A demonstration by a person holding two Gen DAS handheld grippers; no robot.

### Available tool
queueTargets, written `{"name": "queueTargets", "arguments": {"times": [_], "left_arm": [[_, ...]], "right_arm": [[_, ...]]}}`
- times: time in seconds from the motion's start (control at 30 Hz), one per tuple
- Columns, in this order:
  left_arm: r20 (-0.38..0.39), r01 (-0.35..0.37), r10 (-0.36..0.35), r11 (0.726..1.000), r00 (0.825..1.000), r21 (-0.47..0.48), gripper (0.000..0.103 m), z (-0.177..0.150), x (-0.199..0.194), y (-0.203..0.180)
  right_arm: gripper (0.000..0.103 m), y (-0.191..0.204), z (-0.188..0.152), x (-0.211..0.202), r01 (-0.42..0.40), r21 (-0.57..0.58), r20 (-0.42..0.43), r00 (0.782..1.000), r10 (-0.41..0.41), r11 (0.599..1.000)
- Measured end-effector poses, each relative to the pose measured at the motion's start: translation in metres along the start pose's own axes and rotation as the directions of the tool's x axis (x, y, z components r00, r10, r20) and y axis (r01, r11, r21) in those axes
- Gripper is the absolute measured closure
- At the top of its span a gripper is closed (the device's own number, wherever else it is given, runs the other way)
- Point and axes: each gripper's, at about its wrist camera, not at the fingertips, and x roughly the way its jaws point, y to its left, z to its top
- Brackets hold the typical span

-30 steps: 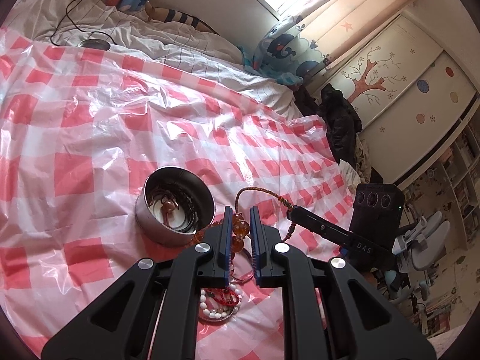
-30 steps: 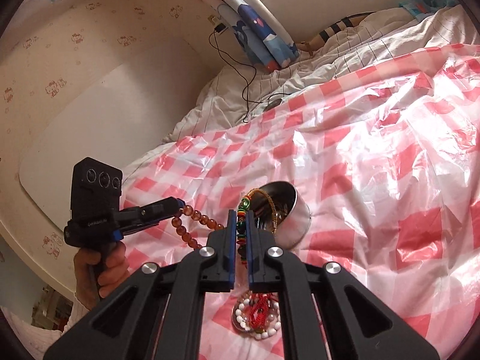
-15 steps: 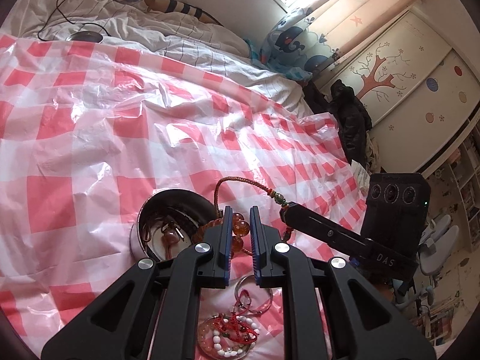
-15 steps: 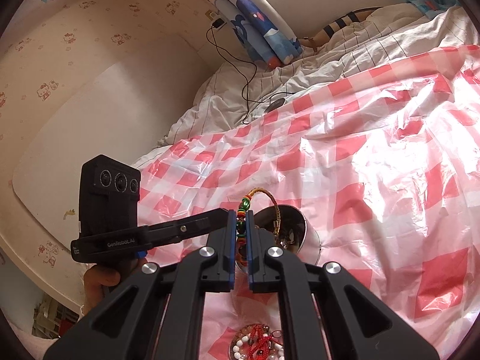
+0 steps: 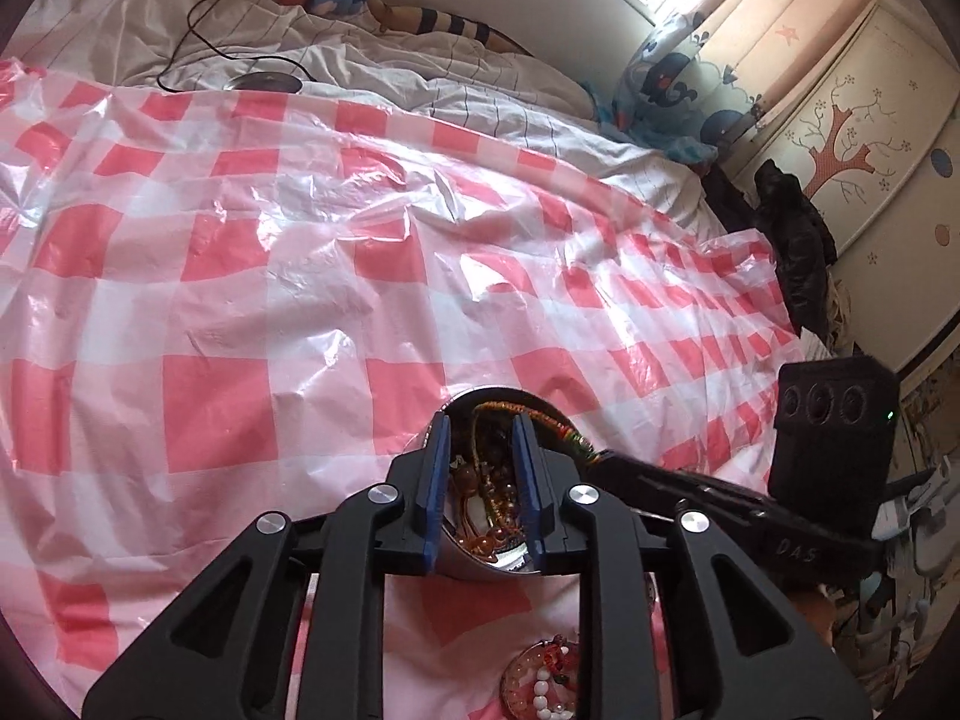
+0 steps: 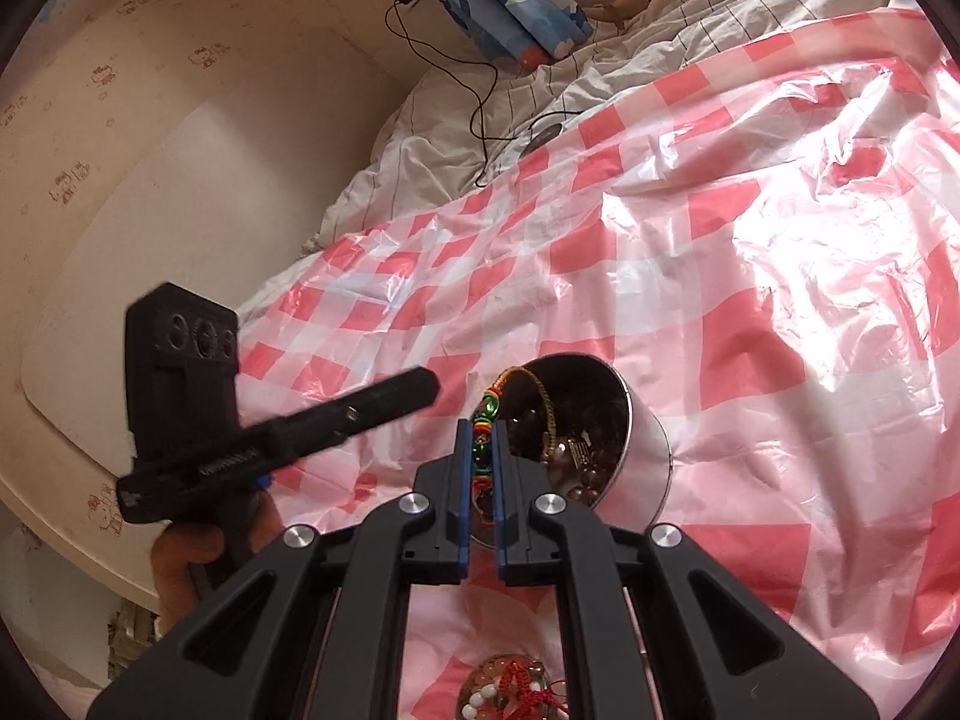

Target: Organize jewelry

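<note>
A round metal bowl (image 5: pixel 462 561) of jewelry stands on the checked sheet, right under both grippers. My left gripper (image 5: pixel 480 426) hovers over its mouth with the jaws opening; the pads press on nothing, and amber beads (image 5: pixel 480 540) lie in the bowl below them. A brown braided necklace cord (image 5: pixel 570 433) with green, red and yellow beads arcs over the rim. My right gripper (image 6: pixel 480 427) is shut on that cord (image 6: pixel 485 417), beside the bowl (image 6: pixel 651 456). The left gripper (image 6: pixel 429 387) shows blurred in the right wrist view; the right gripper (image 5: pixel 603 457) comes in from the right.
A white-bead bracelet with red tassel (image 5: pixel 540 684) lies on the pink-and-white plastic sheet (image 5: pixel 240 300) just in front of the bowl. A black cable (image 6: pixel 480 114) and rumpled bedding lie at the far edge. A hand (image 6: pixel 180 552) holds the left gripper's handle.
Both grippers came down over the bowl. The left jaws, earlier shut on the amber beads, have parted and the beads now lie in the bowl. The right gripper still grips the cord.
</note>
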Motion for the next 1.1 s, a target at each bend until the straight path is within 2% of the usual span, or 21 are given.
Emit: {"name": "queueTargets", "arguments": {"times": [0.1,0.2,0.27,0.3,0.33,0.37,0.47,0.6,0.7,0.77,0.83,0.9,0.97,1.07,1.1], "left_arm": [[0.021,0.017,-0.016,0.999,1.0,-0.033,0.074,0.004,-0.009,0.006],[0.027,0.02,-0.018,0.999,0.999,-0.041,0.073,0.005,-0.012,0.007],[0.023,0.02,-0.02,0.999,1.0,-0.037,0.071,0.004,-0.011,0.005],[0.02,0.021,-0.021,0.999,1.0,-0.033,0.071,0.004,-0.009,0.004],[0.015,0.022,-0.022,0.999,1.0,-0.028,0.071,0.003,-0.008,0.003],[0.012,0.022,-0.022,0.999,1.0,-0.024,0.07,0.002,-0.007,0.002],[0.004,0.021,-0.021,1.0,1.0,-0.018,0.068,0.0,-0.005,0.001],[-0.003,0.017,-0.017,1.0,1.0,-0.02,0.067,-0.003,-0.005,0.001],[-0.007,0.011,-0.011,1.0,1.0,-0.007,0.067,-0.013,-0.013,0.0],[-0.025,0.008,-0.008,1.0,1.0,0.011,0.064,-0.025,-0.019,-0.003],[-0.047,0.013,-0.011,0.999,0.999,0.043,0.061,-0.043,-0.024,-0.011],[-0.068,0.026,-0.022,0.998,0.997,0.057,0.058,-0.067,-0.026,-0.016],[-0.089,0.049,-0.043,0.997,0.995,0.062,0.058,-0.091,-0.024,-0.02],[-0.123,0.061,-0.053,0.996,0.991,0.068,0.058,-0.108,-0.009,-0.026],[-0.125,0.067,-0.058,0.995,0.991,0.076,0.058,-0.11,-0.005,-0.031]], "right_arm": [[0.096,0.01,-0.004,0.009,0.11,-0.075,-0.021,0.993,-0.112,0.991],[0.096,0.023,-0.01,0.019,0.275,-0.183,-0.004,0.96,-0.28,0.944],[0.095,0.026,-0.014,0.023,0.347,-0.225,0.014,0.936,-0.353,0.911],[0.089,0.029,-0.014,0.024,0.365,-0.237,0.024,0.929,-0.37,0.9],[0.081,0.029,-0.015,0.023,0.372,-0.244,0.038,0.926,-0.375,0.895],[0.066,0.031,-0.015,0.02,0.377,-0.252,0.057,0.925,-0.376,0.891],[0.058,0.039,-0.014,0.009,0.429,-0.278,0.131,0.903,-0.409,0.859],[0.058,0.036,-0.003,-0.015,0.44,-0.23,0.185,0.896,-0.404,0.868],[0.058,0.028,0.001,-0.043,0.419,-0.176,0.184,0.903,-0.388,0.891],[0.056,0.024,-0.006,-0.059,0.419,-0.157,0.152,0.905,-0.397,0.894],[0.055,0.019,-0.019,-0.072,0.44,-0.158,0.104,0.897,-0.429,0.884],[0.055,0.014,-0.039,-0.084,0.451,-0.146,0.082,0.892,-0.444,0.88],[0.055,0.005,-0.063,-0.09,0.441,-0.122,0.051,0.898,-0.438,0.889],[0.055,-0.008,-0.084,-0.081,0.483,-0.11,-0.016,0.873,-0.487,0.869],[0.055,-0.006,-0.085,-0.078,0.481,-0.122,-0.016,0.873,-0.487,0.868]]}}
